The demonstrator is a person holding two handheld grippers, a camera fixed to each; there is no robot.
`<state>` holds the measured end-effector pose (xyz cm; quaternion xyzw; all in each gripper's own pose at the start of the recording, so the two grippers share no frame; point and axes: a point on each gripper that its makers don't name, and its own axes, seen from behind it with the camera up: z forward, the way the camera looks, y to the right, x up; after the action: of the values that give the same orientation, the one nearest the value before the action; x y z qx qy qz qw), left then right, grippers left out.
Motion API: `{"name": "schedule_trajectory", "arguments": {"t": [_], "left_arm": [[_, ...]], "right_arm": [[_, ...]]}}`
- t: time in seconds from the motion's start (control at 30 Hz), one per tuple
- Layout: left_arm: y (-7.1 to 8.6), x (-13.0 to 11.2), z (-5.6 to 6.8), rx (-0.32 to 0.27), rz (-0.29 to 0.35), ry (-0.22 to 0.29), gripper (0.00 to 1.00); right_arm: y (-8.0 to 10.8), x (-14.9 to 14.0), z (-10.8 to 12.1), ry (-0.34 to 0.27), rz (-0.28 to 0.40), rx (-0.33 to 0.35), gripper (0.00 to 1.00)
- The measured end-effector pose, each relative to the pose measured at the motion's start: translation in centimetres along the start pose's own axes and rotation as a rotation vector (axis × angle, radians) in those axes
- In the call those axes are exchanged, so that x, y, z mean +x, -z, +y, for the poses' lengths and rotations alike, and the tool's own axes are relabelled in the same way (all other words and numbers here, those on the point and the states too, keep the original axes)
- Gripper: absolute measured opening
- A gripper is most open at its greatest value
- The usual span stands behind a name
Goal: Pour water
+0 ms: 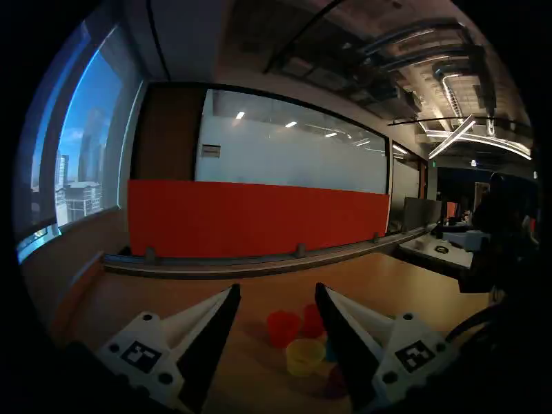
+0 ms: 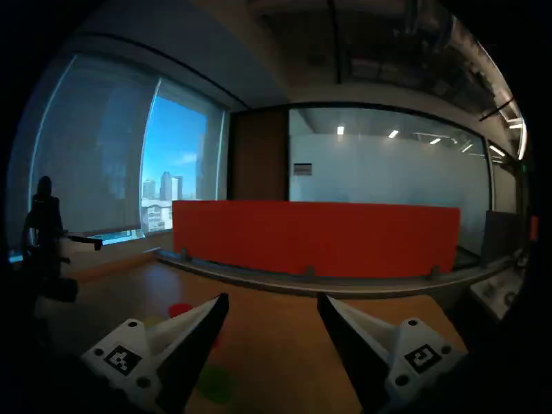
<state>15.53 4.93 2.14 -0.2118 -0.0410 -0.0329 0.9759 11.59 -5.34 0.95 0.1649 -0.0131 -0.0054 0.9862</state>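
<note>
In the left gripper view, a cluster of small plastic cups stands on the wooden table [image 1: 386, 276]: two red cups [image 1: 283, 328], a yellow cup [image 1: 304, 355] in front of them, and a purple one [image 1: 336, 383] partly hidden by a finger. My left gripper [image 1: 277, 288] hovers open just short of them, with nothing between its fingers. My right gripper [image 2: 272, 298] is also open and empty above the table. Low on its left are a red cup [image 2: 181, 310] and a green cup [image 2: 215, 384], partly behind the left finger.
An orange partition [image 1: 255, 217] with a grey rail runs along the table's far edge. Big windows [image 2: 176, 179] lie to the left. A dark silhouette [image 1: 504, 241] stands at the right of the left gripper view, another [image 2: 45, 234] at the left of the right gripper view.
</note>
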Motion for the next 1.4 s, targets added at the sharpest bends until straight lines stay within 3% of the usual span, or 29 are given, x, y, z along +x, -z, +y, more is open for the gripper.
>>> {"name": "schedule_trajectory", "arguments": {"t": [0.37, 0.57, 1.4], "left_arm": [[-0.3, 1.0, 2.3, -0.126, 0.016, -0.035, 0.8], [-0.8, 1.4, 3.2, -0.172, 0.015, -0.015, 0.8], [-1.9, 2.6, 3.6, -0.223, 0.019, -0.04, 0.8]], "right_arm": [[-0.6, 0.4, -4.1, -0.007, -0.007, 0.201, 0.99], [-0.6, 0.0, -5.7, 0.003, -0.027, 0.275, 0.99], [-1.6, -0.3, -6.5, -0.013, -0.051, 0.37, 0.99]]}}
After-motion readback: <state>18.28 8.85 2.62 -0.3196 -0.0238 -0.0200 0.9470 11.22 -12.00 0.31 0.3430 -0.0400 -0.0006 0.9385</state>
